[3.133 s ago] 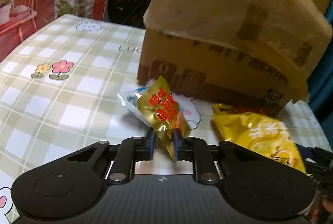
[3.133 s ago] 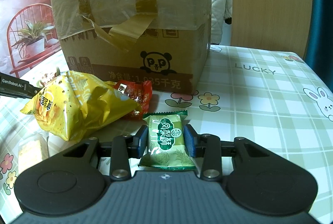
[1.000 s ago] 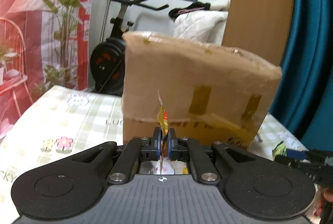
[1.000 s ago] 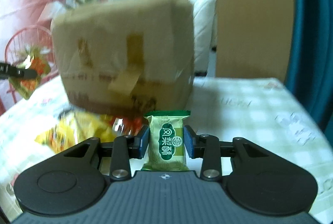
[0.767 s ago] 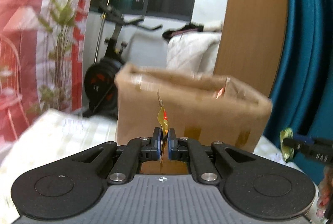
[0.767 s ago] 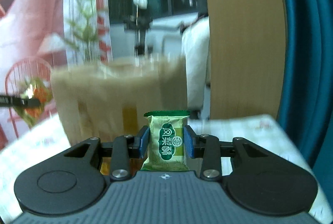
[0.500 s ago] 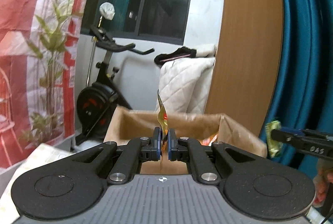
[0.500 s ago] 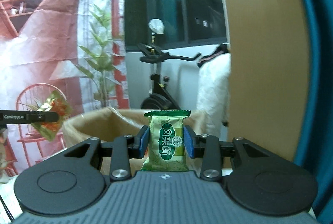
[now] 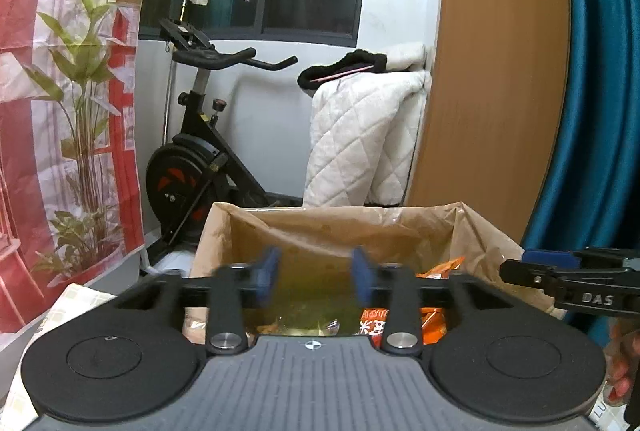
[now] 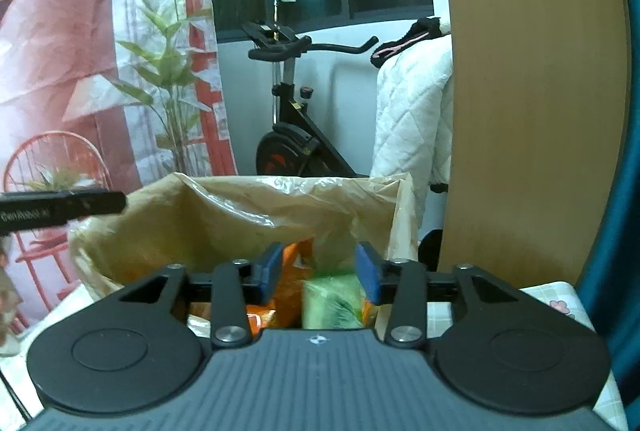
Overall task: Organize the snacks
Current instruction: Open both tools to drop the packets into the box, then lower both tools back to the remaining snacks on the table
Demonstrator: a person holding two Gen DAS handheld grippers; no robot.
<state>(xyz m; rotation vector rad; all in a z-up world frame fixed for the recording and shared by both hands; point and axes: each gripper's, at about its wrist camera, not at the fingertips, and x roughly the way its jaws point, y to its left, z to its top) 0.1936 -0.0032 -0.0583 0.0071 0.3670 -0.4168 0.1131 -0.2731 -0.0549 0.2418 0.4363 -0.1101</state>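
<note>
Both packets gone — jaws opening; box (image 9: 320, 227) below

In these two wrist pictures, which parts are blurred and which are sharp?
Left wrist view: the left claw fingers smear while opening; the exercise bike is sharp. Right wrist view: the green packet and box are blurred; the right claw is crisper.

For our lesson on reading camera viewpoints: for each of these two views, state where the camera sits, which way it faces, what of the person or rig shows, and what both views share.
Left wrist: on the left gripper, facing the open cardboard box; its jaws are opening with nothing between them; right gripper and fingers at right.
Right wrist: on the right gripper, facing the same box; jaws opening, green packet blurred below, unpinched; left gripper's finger at left.
Shared: box, exercise bike, white quilt.
</note>
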